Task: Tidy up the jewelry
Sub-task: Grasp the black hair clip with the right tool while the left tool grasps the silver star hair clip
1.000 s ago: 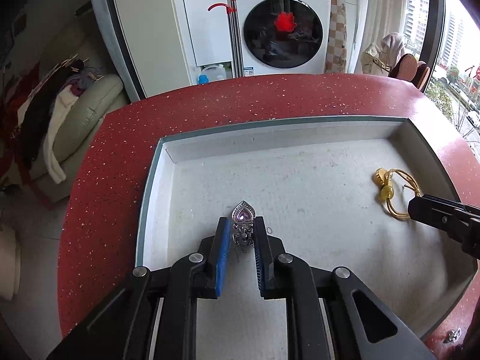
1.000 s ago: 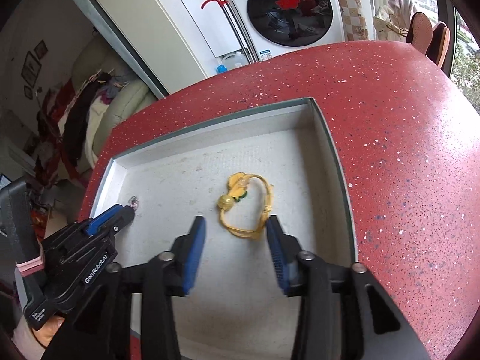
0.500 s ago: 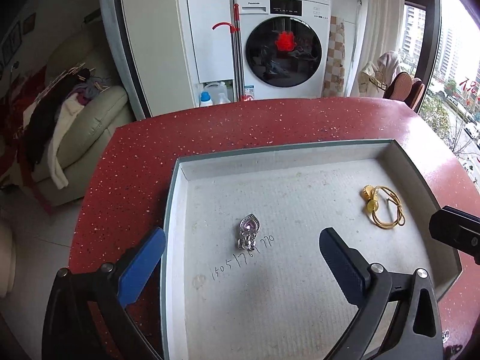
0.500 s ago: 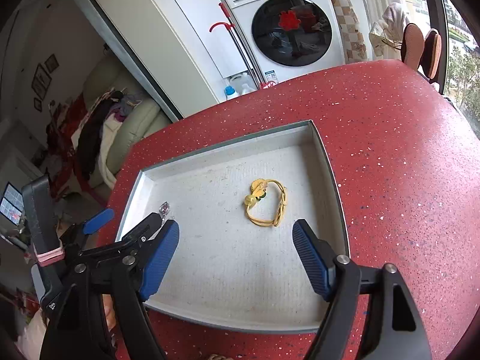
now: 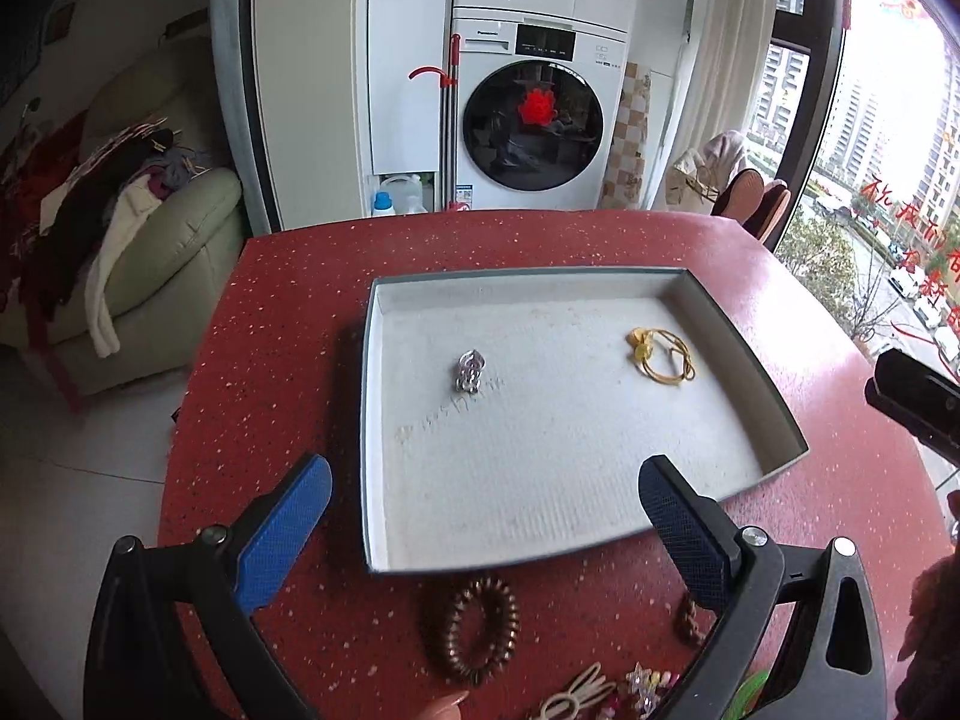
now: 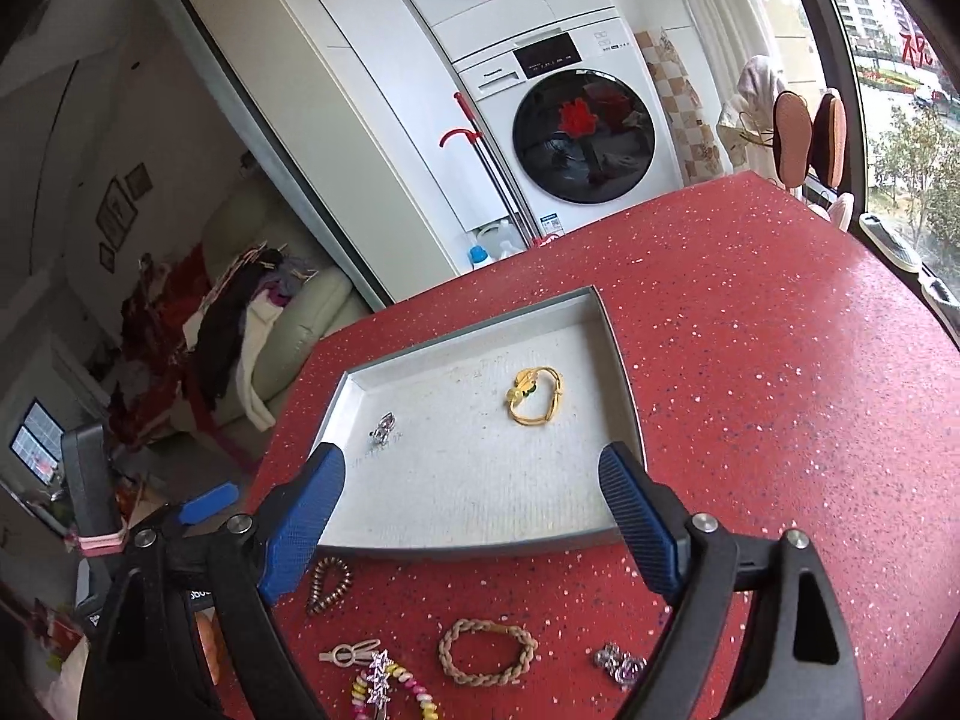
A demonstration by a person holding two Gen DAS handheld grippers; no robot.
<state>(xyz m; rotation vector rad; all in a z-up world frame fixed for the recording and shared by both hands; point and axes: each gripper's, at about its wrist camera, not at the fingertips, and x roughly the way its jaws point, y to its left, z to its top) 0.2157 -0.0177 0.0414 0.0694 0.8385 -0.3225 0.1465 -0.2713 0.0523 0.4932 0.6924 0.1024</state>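
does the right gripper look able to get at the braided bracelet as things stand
Probably yes: the right gripper is open and empty, and the braided bracelet lies uncovered on the table just below it, apart from its neighbours.

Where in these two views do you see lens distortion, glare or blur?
Left wrist view: the window is blown out white; the tray edges bow outward from the fisheye; the dark bracelet near the bottom is slightly soft. Right wrist view: the washer and cabinets lean and curve strongly; the tray is sharp and evenly lit, with dark vignetting in the corners.
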